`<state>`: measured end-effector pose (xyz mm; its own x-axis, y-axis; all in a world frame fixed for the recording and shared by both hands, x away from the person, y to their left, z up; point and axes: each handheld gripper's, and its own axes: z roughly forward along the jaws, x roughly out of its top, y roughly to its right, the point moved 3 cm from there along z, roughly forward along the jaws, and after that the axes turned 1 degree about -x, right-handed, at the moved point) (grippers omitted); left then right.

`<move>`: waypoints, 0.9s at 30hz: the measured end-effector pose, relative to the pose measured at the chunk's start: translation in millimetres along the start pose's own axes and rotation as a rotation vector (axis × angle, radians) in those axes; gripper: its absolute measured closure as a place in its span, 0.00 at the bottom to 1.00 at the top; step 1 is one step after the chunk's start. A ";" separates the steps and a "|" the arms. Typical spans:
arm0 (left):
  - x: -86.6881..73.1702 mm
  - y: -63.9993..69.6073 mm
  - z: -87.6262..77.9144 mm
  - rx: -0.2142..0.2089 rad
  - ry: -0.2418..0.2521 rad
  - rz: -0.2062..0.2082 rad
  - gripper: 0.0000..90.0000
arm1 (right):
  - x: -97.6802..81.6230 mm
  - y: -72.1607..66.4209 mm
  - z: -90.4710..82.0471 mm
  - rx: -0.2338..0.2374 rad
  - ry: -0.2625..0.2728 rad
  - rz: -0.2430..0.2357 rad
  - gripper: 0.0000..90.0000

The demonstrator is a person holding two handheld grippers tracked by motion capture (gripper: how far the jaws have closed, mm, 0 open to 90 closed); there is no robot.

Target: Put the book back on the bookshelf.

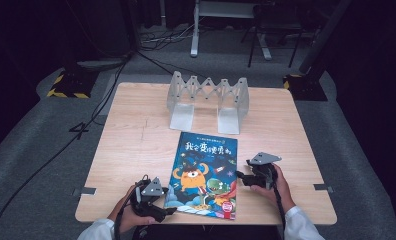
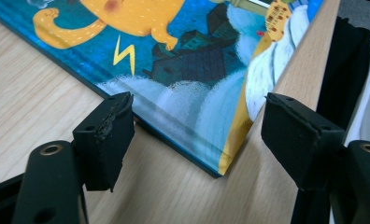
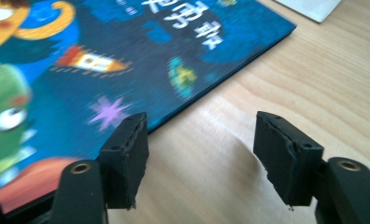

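With both open, the left gripper (image 1: 169, 210) and right gripper (image 1: 239, 175) should bracket the book's (image 1: 206, 172) edges squarely before closing.

High view: fixed overhead, person's side, facing fwd and down over whole table (image 1: 136, 135). Left gripper view: rides on left gripper (image 2: 197, 140), looks along its jaws, very close to near corner of book (image 2: 192, 70), table edge to the right. Right gripper view: on right gripper (image 3: 202, 158), low and close at book's side edge. Shared by all three: book cover, wood top.
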<state>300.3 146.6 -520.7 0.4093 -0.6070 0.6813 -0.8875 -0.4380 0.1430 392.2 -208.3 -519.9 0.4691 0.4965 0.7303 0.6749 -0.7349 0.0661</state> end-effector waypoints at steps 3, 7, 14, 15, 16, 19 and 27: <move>3.2 3.7 4.2 -0.010 0.002 0.008 0.29 | -9.2 -4.2 -9.8 0.034 0.002 -0.025 0.38; 8.8 9.4 11.3 -0.011 0.001 0.033 0.29 | -20.1 -6.4 -20.2 0.064 0.003 -0.015 0.38; 15.0 10.6 19.9 0.032 0.018 0.038 0.29 | -34.4 -15.1 -36.7 0.083 0.000 -0.024 0.39; 14.8 10.3 20.5 0.032 0.026 0.041 0.29 | -34.9 -15.6 -37.6 0.084 -0.003 -0.028 0.39; 14.8 10.2 20.8 0.032 0.029 0.041 0.29 | -35.4 -15.1 -38.1 0.085 -0.005 -0.032 0.38; 16.5 11.1 23.4 0.047 0.030 0.040 0.28 | -35.8 -11.3 -36.9 0.090 -0.001 -0.021 0.36; 20.3 14.7 28.3 0.074 0.014 0.058 0.25 | -37.9 -10.6 -40.7 0.085 -0.017 -0.018 0.36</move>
<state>301.6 109.1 -525.1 0.3541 -0.6236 0.6970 -0.8915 -0.4502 0.0501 344.1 -238.2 -520.6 0.4656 0.5174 0.7180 0.7288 -0.6844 0.0206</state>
